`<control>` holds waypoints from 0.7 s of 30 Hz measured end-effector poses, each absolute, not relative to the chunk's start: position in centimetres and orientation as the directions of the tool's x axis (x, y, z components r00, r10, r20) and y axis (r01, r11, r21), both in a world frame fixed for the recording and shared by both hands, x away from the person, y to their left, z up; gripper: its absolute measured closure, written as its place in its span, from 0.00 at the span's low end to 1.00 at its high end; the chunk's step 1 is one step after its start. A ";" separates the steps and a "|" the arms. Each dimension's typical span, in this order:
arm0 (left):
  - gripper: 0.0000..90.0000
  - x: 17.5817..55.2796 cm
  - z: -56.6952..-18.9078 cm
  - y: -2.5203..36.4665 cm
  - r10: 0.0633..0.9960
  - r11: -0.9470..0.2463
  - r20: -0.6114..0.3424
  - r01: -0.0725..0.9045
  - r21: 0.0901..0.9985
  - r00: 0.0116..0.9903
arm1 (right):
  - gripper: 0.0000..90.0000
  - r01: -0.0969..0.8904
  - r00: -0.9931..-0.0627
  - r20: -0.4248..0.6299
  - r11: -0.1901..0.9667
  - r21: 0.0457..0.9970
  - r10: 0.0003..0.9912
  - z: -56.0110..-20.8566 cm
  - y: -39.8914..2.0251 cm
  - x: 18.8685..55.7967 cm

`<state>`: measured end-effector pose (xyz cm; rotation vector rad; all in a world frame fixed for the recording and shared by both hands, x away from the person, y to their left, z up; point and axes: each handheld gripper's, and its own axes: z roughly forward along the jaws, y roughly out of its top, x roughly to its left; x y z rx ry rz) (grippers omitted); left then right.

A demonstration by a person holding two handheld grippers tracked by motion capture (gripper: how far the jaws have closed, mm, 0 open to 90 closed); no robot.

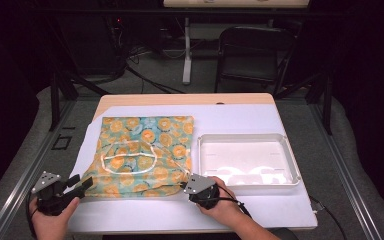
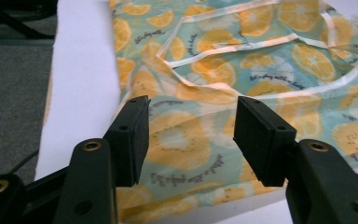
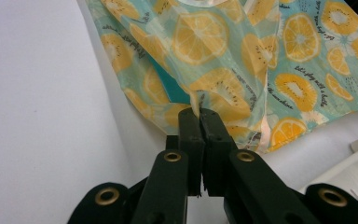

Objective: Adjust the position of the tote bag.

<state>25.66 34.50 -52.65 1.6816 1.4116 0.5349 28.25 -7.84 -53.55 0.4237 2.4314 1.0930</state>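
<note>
A teal bag printed with orange slices (image 1: 142, 152) lies flat on the white table cover, its pale handles (image 1: 130, 161) resting on top. My right gripper (image 1: 186, 186) is at the bag's near right corner, shut on a fold of the bag (image 3: 216, 100), which rises into a small ridge at the jaws (image 3: 199, 119). At the near left corner my left gripper (image 1: 87, 184) stands open, the bag's edge (image 2: 186, 140) lying just beyond and between its two jaws, untouched.
A white plastic tray (image 1: 292, 167) sits right of the bag. The table's near edge runs just behind both hands. Grey floor drops off at the left (image 2: 9, 93). A black chair (image 1: 252, 55) and stand legs are beyond the table's far edge.
</note>
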 end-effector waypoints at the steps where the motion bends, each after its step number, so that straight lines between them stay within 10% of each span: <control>1: 0.49 25.8 -52.9 34.9 0.944 0.025 -0.214 0.590 0.807 0.252 | 0.99 0.094 -0.857 -0.265 0.639 0.763 0.443 -53.6 -7.8 28.2; 21: 0.45 26.6 -54.7 36.9 0.913 0.185 -0.377 0.669 0.720 0.154 | 0.97 0.079 -0.858 -0.294 0.674 0.734 0.421 -53.9 -7.7 28.1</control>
